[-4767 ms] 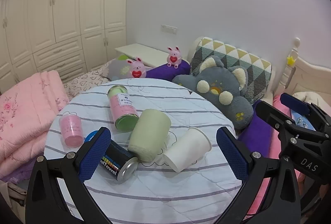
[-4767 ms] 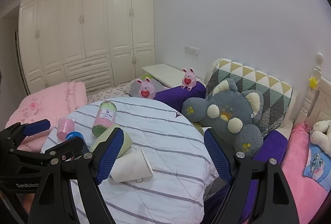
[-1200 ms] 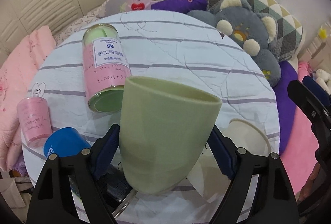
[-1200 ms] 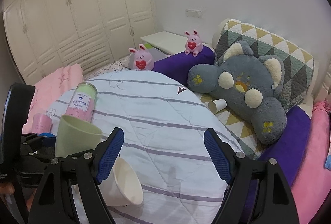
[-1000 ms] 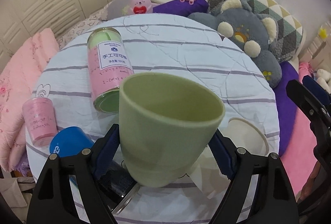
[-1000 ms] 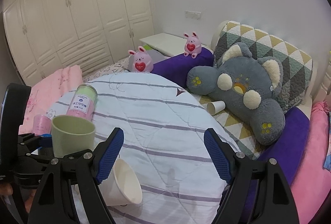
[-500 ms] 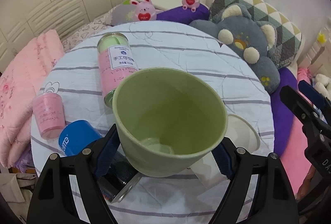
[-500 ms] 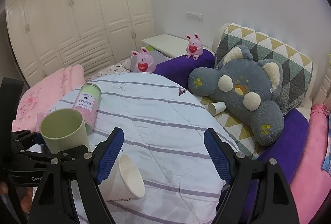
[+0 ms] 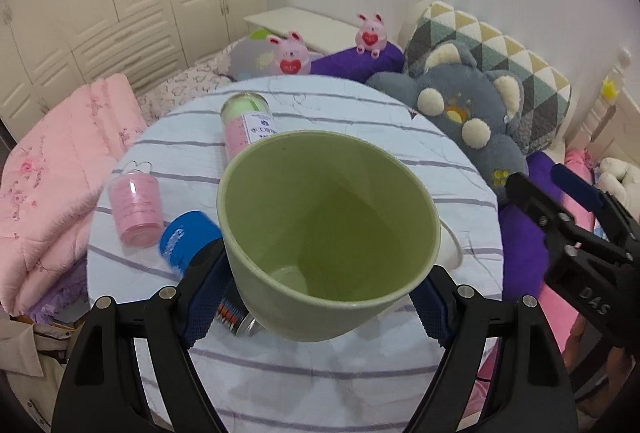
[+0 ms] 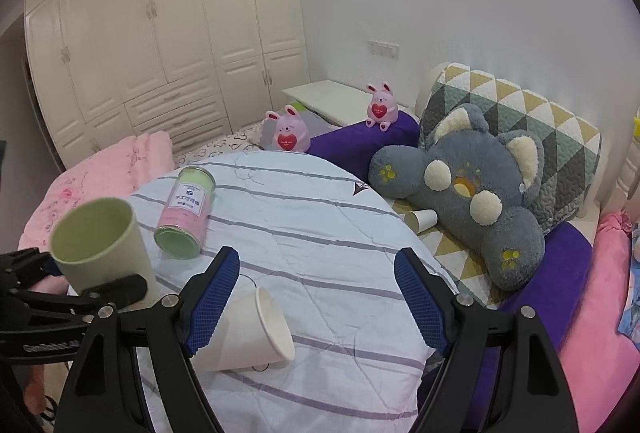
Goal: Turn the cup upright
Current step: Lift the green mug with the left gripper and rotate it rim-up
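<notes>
My left gripper [image 9: 320, 307] is shut on a pale green cup [image 9: 332, 233] and holds it above the striped round table [image 9: 360, 373], mouth up and tilted toward the camera. In the right wrist view the green cup [image 10: 100, 241] shows nearly upright at the left, held by the left gripper [image 10: 92, 293]. My right gripper [image 10: 316, 297] is open and empty above the table's near right part. A white paper cup [image 10: 248, 333] lies on its side just below its left finger.
A tall pink-and-green canister [image 9: 248, 125] lies on the table behind the cup. A small pink cup [image 9: 136, 209] and a blue-capped can [image 9: 188, 241] lie at the left. A grey plush toy [image 10: 472, 193] and pillows sit on the bed to the right.
The left gripper closed on the green cup, lifted it off the table and turned it from lying on its side to mouth up. The right gripper stayed open and moved little.
</notes>
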The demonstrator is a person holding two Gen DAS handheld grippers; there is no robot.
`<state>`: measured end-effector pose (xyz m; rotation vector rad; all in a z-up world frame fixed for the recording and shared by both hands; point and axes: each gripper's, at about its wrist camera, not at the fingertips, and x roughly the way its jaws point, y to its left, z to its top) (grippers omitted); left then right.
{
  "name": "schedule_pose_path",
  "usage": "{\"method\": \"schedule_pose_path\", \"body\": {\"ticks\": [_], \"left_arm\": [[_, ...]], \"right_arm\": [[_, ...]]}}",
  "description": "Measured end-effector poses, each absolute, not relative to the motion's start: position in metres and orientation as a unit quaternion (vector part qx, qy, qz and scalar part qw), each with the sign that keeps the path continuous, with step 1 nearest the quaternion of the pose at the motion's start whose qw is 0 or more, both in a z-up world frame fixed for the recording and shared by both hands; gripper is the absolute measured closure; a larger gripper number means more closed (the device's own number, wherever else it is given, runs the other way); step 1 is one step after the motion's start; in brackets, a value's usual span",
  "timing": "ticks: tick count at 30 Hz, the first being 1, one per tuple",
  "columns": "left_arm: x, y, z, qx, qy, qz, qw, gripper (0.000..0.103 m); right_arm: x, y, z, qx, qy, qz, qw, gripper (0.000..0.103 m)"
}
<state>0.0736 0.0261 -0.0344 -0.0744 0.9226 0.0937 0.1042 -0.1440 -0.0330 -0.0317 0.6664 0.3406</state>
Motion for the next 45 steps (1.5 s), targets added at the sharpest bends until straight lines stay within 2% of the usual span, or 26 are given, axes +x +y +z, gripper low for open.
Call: {"method": "schedule_pose_path", "body": {"ticks": [9, 18, 25, 40, 45], "left_arm": [[0.032, 0.011, -0.029, -0.024, 0.445, 0.042, 0.894, 0.020], [-0.005, -0.015, -0.061, -0.009, 0.505, 0.011, 0.863, 0.020], [0.019, -0.020, -0.108, -0.030, 0.552, 0.005, 0.834, 0.020], [0.070, 0.004, -0.134, -0.066, 0.558, 0.028, 0.827, 0.023], [0.070, 0.010, -0.125, -0.082, 0.541, 0.029, 0.836, 0.013]], "right_arm": [[0.082, -0.148, -0.031, -0.024, 0.327, 0.167, 0.930, 0.022], [0.068, -0.160, -0.039, -0.026, 0.348, 0.170, 0.922, 0.022], [0.074, -0.158, -0.052, -0.034, 0.368, 0.165, 0.914, 0.022], [0.100, -0.149, -0.057, -0.027, 0.372, 0.168, 0.913, 0.022], [0.099, -0.142, -0.057, -0.029, 0.376, 0.176, 0.909, 0.022]]}}
